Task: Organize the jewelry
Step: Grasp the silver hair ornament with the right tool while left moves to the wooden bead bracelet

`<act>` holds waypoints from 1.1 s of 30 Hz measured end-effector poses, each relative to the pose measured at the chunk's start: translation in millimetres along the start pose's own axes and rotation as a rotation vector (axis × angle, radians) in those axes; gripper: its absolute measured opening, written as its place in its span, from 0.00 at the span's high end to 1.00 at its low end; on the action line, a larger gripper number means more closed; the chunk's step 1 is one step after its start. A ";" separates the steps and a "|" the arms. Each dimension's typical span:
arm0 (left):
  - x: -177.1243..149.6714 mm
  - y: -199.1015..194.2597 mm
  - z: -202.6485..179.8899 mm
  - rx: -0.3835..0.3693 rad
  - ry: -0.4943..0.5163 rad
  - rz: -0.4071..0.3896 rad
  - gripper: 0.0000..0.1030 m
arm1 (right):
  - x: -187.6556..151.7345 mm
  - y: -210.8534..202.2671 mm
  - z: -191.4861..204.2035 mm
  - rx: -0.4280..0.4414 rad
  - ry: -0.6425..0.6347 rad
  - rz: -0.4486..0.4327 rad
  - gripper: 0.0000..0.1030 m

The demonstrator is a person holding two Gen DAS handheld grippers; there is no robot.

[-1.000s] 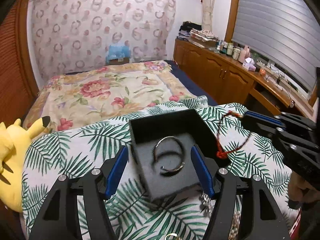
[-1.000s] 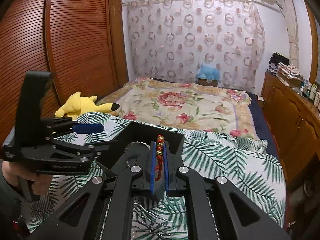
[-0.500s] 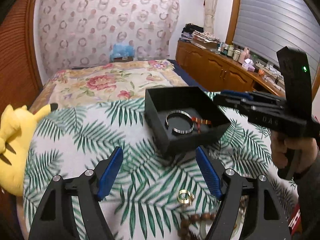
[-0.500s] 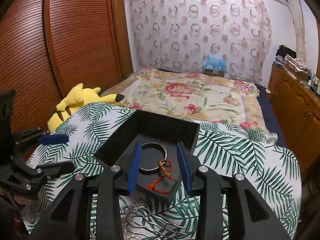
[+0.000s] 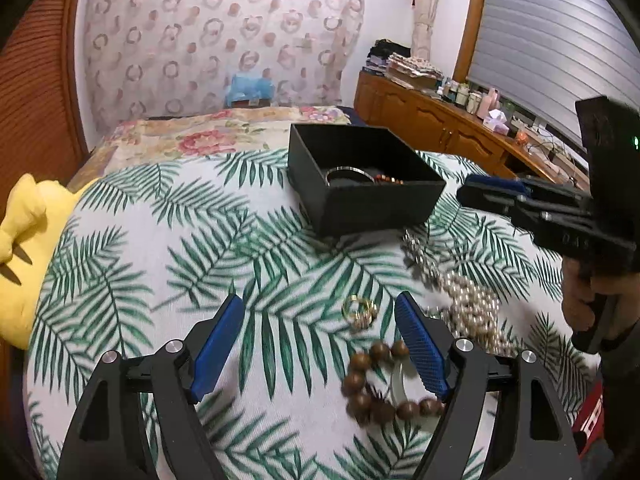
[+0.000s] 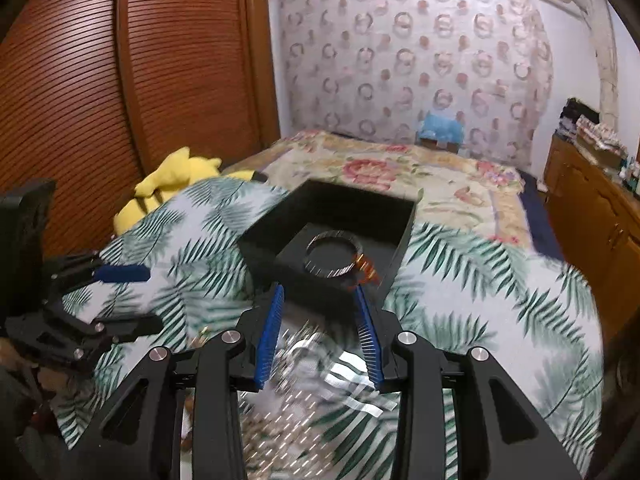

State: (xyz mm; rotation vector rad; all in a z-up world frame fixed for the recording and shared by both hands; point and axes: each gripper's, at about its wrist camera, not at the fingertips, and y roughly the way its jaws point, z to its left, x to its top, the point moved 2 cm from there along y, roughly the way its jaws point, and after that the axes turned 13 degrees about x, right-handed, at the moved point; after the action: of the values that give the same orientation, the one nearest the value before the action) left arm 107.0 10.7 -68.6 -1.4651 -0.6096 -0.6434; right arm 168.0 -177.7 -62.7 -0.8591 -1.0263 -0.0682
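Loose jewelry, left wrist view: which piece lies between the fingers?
The gold ring, on the palm-print cloth. The wooden bead bracelet lies nearer the camera; the pearl strand is outside.

A floral bed runs to a ring-patterned curtain; slatted wardrobe doors one side, wooden cabinets and blinds opposite.

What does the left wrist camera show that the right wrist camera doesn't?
Only the left wrist view shows the gold ring, wooden bead bracelet and pearl strand clearly. Only the right wrist view shows the louvered wardrobe doors. Both show the black box holding the silver bangle and red cord bracelet.
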 end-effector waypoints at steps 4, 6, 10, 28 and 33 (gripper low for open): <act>-11.6 -4.4 2.1 0.010 -0.009 0.008 0.24 | -15.3 12.4 6.1 0.010 0.013 0.057 0.62; -16.4 -5.0 3.1 0.011 -0.013 0.006 0.18 | -21.6 19.7 8.3 0.019 0.011 0.083 0.62; -24.3 1.1 7.0 0.022 -0.021 0.027 0.18 | -25.1 33.9 11.9 0.030 0.020 0.121 0.62; -32.8 1.2 -1.0 0.051 0.020 0.047 0.18 | -20.0 71.2 15.2 -0.117 -0.060 0.247 0.75; -33.4 1.6 -1.9 0.054 0.034 0.048 0.18 | -22.0 60.3 19.0 -0.134 -0.102 0.247 0.80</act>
State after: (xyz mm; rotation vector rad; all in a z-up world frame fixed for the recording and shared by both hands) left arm 84.9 9.6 -93.8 -1.4120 -0.5602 -0.6087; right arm 168.1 -131.4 -111.1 -1.1151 -1.0121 0.1180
